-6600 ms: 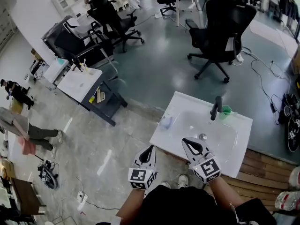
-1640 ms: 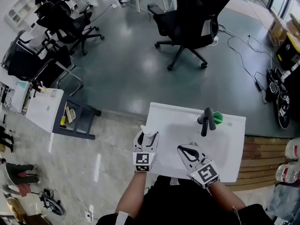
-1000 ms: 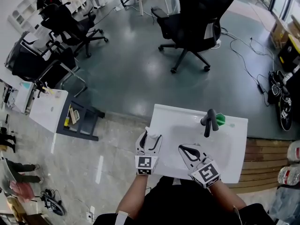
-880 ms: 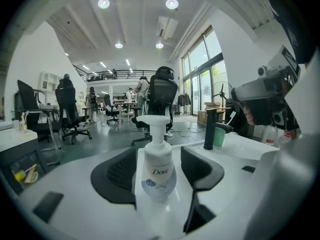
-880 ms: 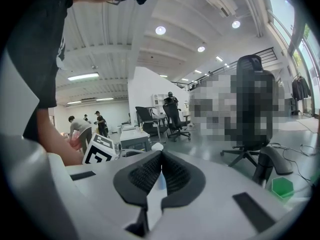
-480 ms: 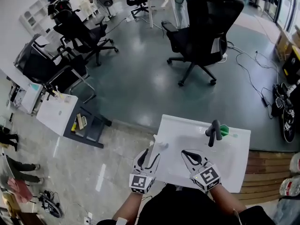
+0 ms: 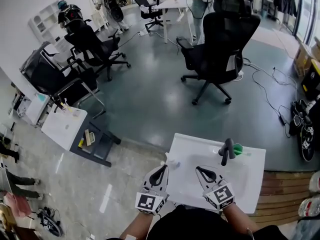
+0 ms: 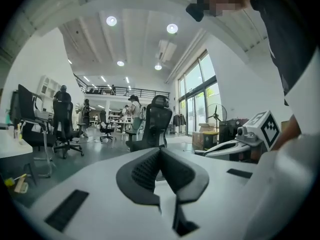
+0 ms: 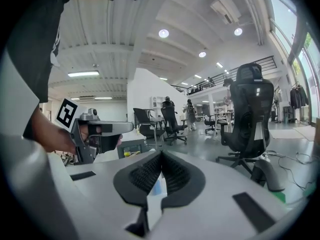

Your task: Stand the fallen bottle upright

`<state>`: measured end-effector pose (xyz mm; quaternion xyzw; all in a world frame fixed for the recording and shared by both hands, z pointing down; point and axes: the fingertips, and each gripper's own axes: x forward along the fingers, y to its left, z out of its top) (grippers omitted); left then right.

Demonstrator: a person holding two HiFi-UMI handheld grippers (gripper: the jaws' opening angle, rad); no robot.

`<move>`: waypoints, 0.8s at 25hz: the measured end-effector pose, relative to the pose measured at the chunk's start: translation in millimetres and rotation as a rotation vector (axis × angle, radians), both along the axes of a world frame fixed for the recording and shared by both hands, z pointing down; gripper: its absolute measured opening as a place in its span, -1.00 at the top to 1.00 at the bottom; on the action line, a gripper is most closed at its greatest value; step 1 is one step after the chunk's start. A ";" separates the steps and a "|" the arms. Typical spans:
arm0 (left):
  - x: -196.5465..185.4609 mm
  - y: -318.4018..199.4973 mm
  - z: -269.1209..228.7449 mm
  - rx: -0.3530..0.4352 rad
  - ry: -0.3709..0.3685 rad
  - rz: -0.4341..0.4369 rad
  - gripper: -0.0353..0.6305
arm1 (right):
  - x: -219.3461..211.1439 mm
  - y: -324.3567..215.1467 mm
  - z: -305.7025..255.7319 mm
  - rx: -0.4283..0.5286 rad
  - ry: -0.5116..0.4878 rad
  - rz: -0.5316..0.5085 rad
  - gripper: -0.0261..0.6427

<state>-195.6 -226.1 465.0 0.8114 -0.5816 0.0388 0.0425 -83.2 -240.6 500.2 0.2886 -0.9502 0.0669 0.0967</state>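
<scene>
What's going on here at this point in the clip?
A person stands at a white sink with a gripper in each hand. The small bottle appears to stand upright near the sink's left edge in the head view, free of both grippers. The left gripper is just short of it; its jaws have just closed with nothing between them. The right gripper is shut and empty over the basin, short of the black faucet.

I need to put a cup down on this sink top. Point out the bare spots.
Bare: the sink top's back-left corner beyond the bottle, and its right strip past the faucet. The basin between bottle and faucet is empty. Crowded: around the faucet and green object.
</scene>
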 end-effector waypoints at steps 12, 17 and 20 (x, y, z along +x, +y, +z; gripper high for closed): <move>31.6 -4.9 -13.9 0.020 0.028 0.002 0.84 | 23.0 -5.7 -59.8 0.198 -0.059 0.087 0.89; 35.6 -8.9 -21.6 0.038 0.037 -0.010 0.83 | 28.4 -7.4 -64.2 0.199 -0.085 0.107 0.89; 36.2 -9.7 -21.2 0.038 0.029 0.002 0.84 | 27.7 -8.4 -65.2 0.206 -0.090 0.108 0.89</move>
